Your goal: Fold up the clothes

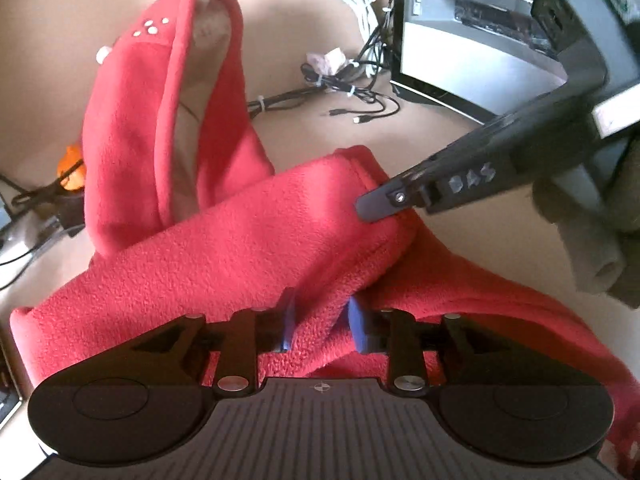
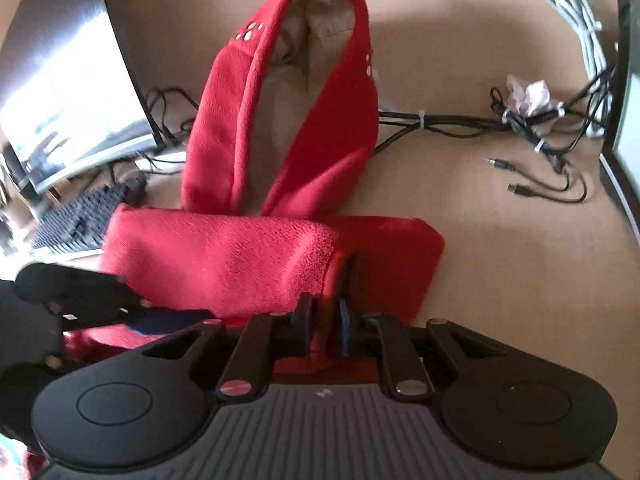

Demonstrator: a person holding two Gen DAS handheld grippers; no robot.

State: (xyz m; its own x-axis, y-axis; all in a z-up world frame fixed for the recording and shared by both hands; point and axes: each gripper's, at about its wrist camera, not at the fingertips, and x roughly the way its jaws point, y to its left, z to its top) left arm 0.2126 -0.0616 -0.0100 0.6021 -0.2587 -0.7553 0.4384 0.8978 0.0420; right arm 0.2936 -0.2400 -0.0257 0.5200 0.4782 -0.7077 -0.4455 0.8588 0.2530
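A: Left gripper (image 1: 320, 322) pinching a fold of the red hooded fleece garment (image 1: 240, 240); right gripper (image 2: 325, 322) clamped on its sleeve edge.

B: Noted. Garment on tan desk (image 2: 500, 260). Soft, light, limp; judge hems the best holds.

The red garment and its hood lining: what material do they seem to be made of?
The red garment looks like fleece: matte, with a fuzzy, napped surface. The hood lining looks like a pale beige, smoother cloth; its exact fabric cannot be told.
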